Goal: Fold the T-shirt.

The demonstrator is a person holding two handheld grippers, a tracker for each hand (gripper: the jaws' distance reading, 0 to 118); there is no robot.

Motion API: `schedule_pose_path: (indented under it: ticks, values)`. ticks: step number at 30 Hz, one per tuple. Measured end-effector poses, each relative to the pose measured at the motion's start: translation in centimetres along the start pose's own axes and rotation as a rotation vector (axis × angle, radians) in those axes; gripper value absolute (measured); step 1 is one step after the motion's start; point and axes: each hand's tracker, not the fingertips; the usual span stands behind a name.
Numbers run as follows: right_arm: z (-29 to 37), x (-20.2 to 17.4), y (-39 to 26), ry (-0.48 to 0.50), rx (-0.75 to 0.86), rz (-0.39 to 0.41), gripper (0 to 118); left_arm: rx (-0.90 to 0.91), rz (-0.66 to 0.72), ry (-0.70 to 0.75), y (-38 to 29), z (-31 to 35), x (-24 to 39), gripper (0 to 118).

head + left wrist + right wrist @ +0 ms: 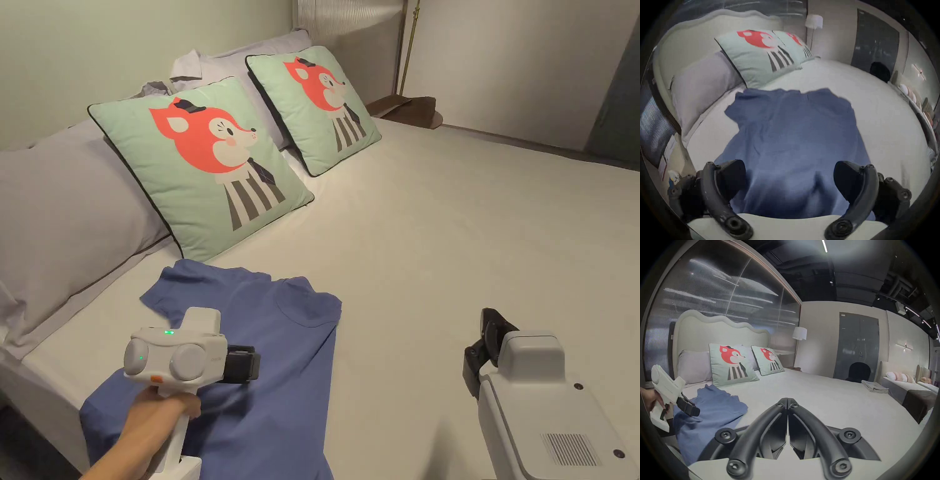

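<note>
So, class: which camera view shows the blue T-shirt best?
The left gripper view: the T-shirt lies spread out from sleeves to body. The head view has the left gripper over part of it; the right gripper view sees it low, from the side.

Blue T-shirt (275,375) running off the lower edge of the head view, hem unseen, part of its middle lying hidden behind the left gripper (250,365). Right gripper (484,350) showing its jaws only partly, body cut by the frame's corner. Left gripper view blurring throughout, softening the shirt's folds (794,129) and the fox cushion (760,53).
</note>
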Motion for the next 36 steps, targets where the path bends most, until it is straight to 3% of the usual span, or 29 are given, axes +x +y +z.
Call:
schedule_pose_path:
  ticks: [3, 4, 5, 7, 9, 10, 19, 26, 36]
  values:
    - [0.0, 0.9, -0.5, -0.017, -0.015, 0.006, 0, -0.053, 0.001, 0.037, -0.7, -2.2, 0.1, 104]
    - [0.1, 1.2, -0.6, -0.023, -0.017, 0.007, 0, -0.061, 0.005, 0.037, -0.8, -2.6, 0.0, 95]
    - [0.1, 1.5, -0.7, -0.029, -0.021, 0.007, 0, -0.069, 0.019, 0.036, -1.1, -3.0, -0.2, 79]
    - [0.3, 2.1, -0.9, -0.041, -0.027, 0.004, 0, -0.086, 0.073, -0.013, -1.3, -3.0, -0.5, 73]
    - [0.3, 2.6, -1.1, -0.054, -0.034, -0.001, 0, -0.056, 0.053, -0.015, -1.1, -1.8, -0.2, 16]
    - [0.3, 2.9, -1.1, -0.059, -0.038, -0.007, 0, -0.051, 0.059, -0.077, -1.1, -1.4, -0.2, 9]
    - [1.9, 4.8, -0.4, -0.083, -0.019, -0.046, 0, 0.070, 0.020, -0.053, -0.6, 1.8, 0.8, 7]
    - [4.3, 7.4, 0.4, -0.129, 0.030, -0.075, 0, 0.271, -0.071, -0.170, 3.0, 11.0, 4.5, 6]
    - [10.1, 13.3, 1.1, -0.248, 0.077, -0.110, 0, 0.557, -0.247, -0.454, 9.8, 24.9, 17.9, 6]
